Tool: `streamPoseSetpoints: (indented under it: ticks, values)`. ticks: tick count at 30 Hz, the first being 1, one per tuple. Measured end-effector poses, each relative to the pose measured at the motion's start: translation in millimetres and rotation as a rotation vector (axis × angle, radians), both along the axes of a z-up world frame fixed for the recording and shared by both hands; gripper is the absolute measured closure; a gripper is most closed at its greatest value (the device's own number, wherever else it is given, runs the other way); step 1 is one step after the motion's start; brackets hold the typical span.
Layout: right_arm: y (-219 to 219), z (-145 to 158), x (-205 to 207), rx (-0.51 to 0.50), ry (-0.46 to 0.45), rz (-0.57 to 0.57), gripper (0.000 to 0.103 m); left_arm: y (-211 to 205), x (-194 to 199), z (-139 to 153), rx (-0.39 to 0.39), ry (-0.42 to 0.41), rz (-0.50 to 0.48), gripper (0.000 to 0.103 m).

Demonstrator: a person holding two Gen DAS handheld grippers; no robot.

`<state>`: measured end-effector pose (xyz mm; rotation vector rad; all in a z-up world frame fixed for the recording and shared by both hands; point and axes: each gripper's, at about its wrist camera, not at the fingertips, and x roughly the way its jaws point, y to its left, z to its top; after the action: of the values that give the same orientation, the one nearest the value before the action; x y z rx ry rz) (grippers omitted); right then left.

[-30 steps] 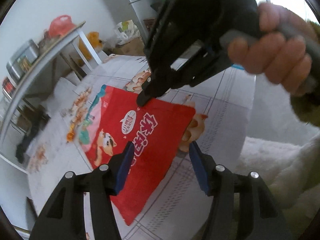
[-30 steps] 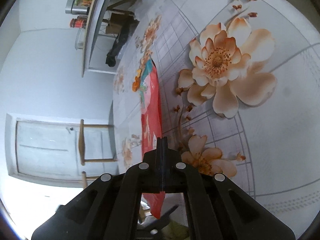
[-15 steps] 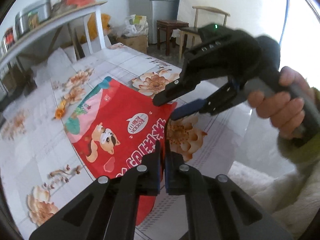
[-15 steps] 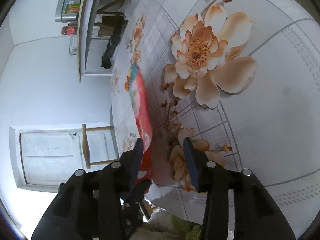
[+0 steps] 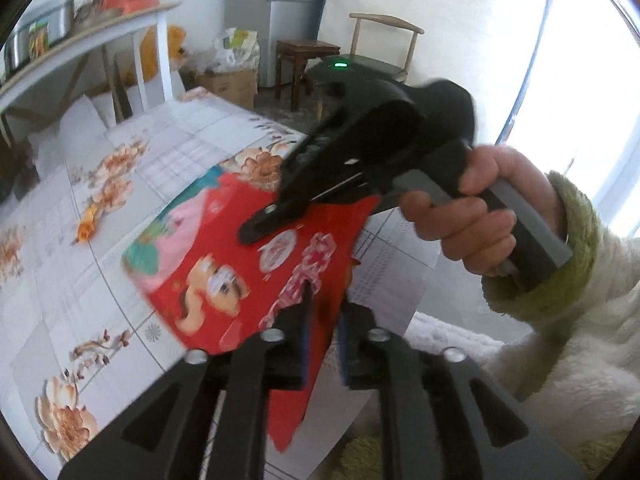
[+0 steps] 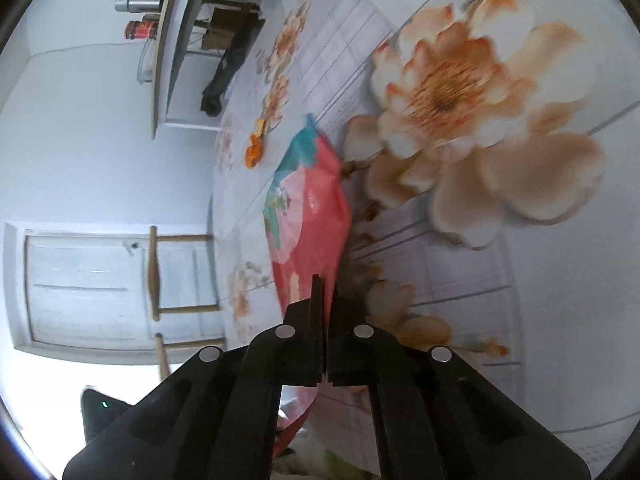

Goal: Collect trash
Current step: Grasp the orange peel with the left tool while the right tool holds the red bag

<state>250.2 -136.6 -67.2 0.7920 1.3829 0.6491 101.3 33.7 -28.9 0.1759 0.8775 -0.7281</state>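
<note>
A red snack bag (image 5: 240, 264) with a cartoon animal on it hangs tilted above the flowered table (image 5: 80, 240). My right gripper (image 5: 256, 232), held by a hand (image 5: 472, 216), is shut on the bag's far right edge. In the right wrist view the bag (image 6: 312, 216) runs edge-on into the closed right gripper (image 6: 322, 300). My left gripper (image 5: 324, 320) is at the bag's near edge. Its jaws are opening, with a fold of the bag hanging in the gap between them. A small orange scrap (image 5: 86, 230) lies on the cloth to the left of the bag.
A white shelf (image 5: 100, 40) with tins stands behind the table on the left. A fridge (image 5: 296, 0), a dark stool (image 5: 304, 60), a wooden chair (image 5: 384, 40) and a cardboard box (image 5: 232, 84) stand at the back. The table's near edge drops off at the lower right.
The right gripper, open half a second ago, has shut on the bag's edge and lifted it off the table. The left gripper's jaws, shut then, have parted around the near edge.
</note>
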Motion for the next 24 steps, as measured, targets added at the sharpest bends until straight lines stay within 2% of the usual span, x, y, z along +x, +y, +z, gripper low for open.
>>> streamPoseSetpoints:
  ticks: [1, 4, 7, 11, 14, 17, 20, 24]
  values:
    - [-10.4, 1.5, -1.1, -0.014, -0.011, -0.021, 0.103, 7.3, 5.2, 3.4, -0.037, 0.017, 0.016, 0.07]
    - [-32.0, 3.7, -4.7, -0.039, -0.031, -0.063, 0.103, 29.9, 20.7, 14.0, -0.143, 0.037, 0.066, 0.056]
    - [-52.1, 8.6, -11.4, -0.064, -0.063, -0.091, 0.103, 53.6, 50.9, 20.0, -0.148, 0.025, 0.205, 0.052]
    - [-63.2, 12.6, -20.9, -0.072, -0.094, -0.104, 0.103, 84.8, 109.7, 11.8, -0.086, 0.046, 0.441, 0.052]
    - [-65.3, 13.5, -23.8, -0.072, -0.104, -0.106, 0.103, 102.5, 148.2, -1.3, -0.048, 0.066, 0.56, 0.052]
    - [-63.3, 13.0, -25.2, -0.073, -0.107, -0.103, 0.103, 115.3, 177.0, -20.1, -0.031, 0.116, 0.627, 0.056]
    - [-61.5, 13.0, -23.9, -0.075, -0.112, -0.096, 0.103, 119.1, 185.8, -33.5, -0.025, 0.162, 0.647, 0.065]
    - [-59.5, 14.7, -20.2, -0.069, -0.117, -0.094, 0.103, 118.7, 189.7, -43.3, 0.009, 0.163, 0.671, 0.074]
